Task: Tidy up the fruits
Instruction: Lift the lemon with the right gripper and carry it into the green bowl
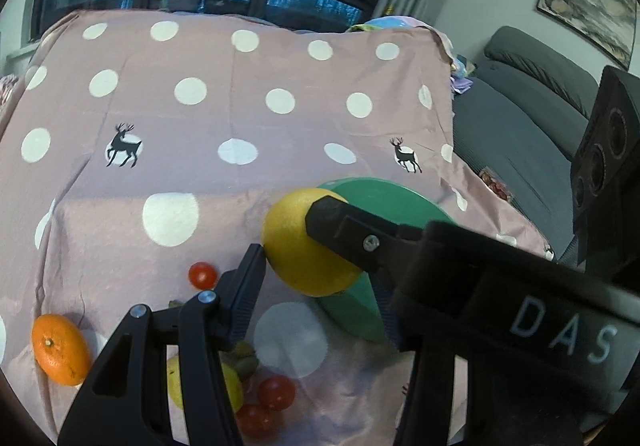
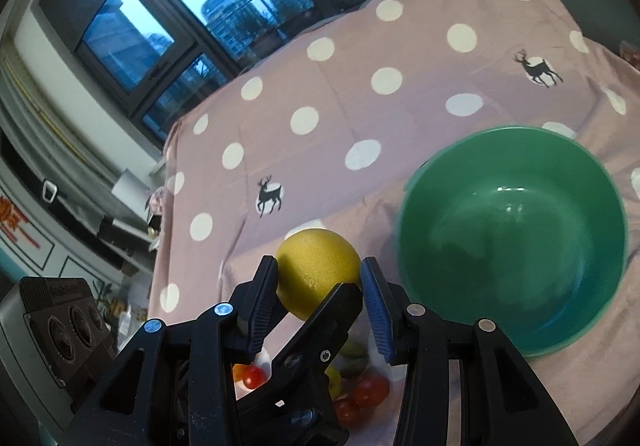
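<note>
My left gripper (image 1: 296,234) is shut on a large yellow fruit (image 1: 300,246) and holds it above the cloth, beside the green bowl (image 1: 384,202). In the right wrist view the same yellow fruit (image 2: 316,270) sits between my right gripper's (image 2: 320,278) open fingers, with the left gripper's finger (image 2: 320,330) crossing under it. The green bowl (image 2: 516,238) is empty, just right of the fruit. An orange (image 1: 60,348), a yellow fruit (image 1: 232,386), a green fruit (image 1: 244,360) and cherry tomatoes (image 1: 276,392) lie on the cloth below.
The table is covered by a pink cloth (image 1: 224,118) with white dots. A grey sofa (image 1: 520,118) stands to the right. Windows run along the back. The other gripper's camera box (image 1: 608,154) is at the right edge.
</note>
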Motion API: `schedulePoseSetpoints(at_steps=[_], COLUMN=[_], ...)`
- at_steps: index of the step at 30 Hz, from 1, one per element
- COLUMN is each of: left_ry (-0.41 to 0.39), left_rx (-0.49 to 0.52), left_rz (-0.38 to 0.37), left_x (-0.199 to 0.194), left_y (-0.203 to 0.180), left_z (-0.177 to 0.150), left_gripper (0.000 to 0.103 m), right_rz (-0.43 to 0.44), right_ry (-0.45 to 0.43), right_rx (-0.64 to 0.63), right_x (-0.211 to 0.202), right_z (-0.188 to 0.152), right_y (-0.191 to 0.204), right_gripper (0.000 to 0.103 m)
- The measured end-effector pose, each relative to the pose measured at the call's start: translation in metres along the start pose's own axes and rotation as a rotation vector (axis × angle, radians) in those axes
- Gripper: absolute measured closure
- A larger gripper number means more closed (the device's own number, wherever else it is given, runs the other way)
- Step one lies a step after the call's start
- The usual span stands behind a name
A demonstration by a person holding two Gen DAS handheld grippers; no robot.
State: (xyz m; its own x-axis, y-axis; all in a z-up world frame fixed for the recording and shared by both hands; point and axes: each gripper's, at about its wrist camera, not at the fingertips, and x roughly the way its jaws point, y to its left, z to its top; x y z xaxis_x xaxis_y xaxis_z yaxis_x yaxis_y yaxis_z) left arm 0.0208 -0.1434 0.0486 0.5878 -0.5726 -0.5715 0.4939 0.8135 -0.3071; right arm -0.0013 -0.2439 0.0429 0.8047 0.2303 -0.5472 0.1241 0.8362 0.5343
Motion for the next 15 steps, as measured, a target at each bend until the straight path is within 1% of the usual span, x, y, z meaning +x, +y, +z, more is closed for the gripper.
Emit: schedulePoseSetpoints(at_steps=[9, 15], left_ry=[-0.003, 0.012], left_rx=[0.058, 0.090], left_rz=[-0.048, -0.076], left_x=[0.005, 0.012], left_y=[-0.021, -0.035], left_z=[0.003, 0.004], left_gripper=[0.051, 0.051], right_rz=[-0.024, -0.040], right_ry=[-0.063, -0.085], right_rx=[0.046, 0.074], right_x=[-0.018, -0.027], right_z=[0.005, 0.007], right_y=[-0.018, -0.028], right_gripper=[0.057, 0.057])
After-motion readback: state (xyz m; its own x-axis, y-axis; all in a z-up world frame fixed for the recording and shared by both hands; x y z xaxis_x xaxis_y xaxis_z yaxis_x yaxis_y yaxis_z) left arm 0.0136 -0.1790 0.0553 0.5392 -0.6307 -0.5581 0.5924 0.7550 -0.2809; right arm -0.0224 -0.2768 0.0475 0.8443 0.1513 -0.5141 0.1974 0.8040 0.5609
